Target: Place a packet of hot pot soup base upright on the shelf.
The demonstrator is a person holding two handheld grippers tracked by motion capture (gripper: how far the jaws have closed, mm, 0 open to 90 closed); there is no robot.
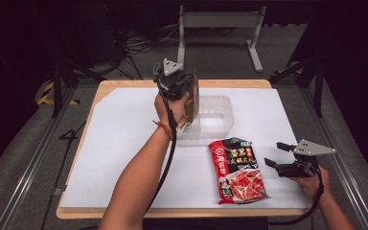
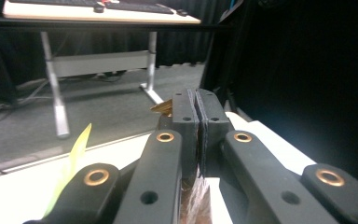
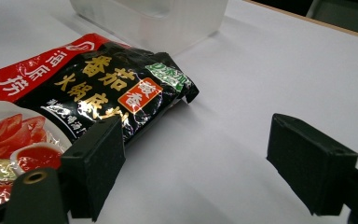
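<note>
While the left gripper point(image 1: 188, 103) clamps a brown packet point(image 1: 193, 98), upright above the clear bin point(image 1: 220, 112), right gripper point(image 1: 274, 154) released.

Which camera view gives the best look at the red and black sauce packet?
The high view: the whole red and black sauce packet lies flat on the white sheet. The right gripper view shows its upper part close up, with readable print, between the open jaws. The left gripper view faces away.
</note>
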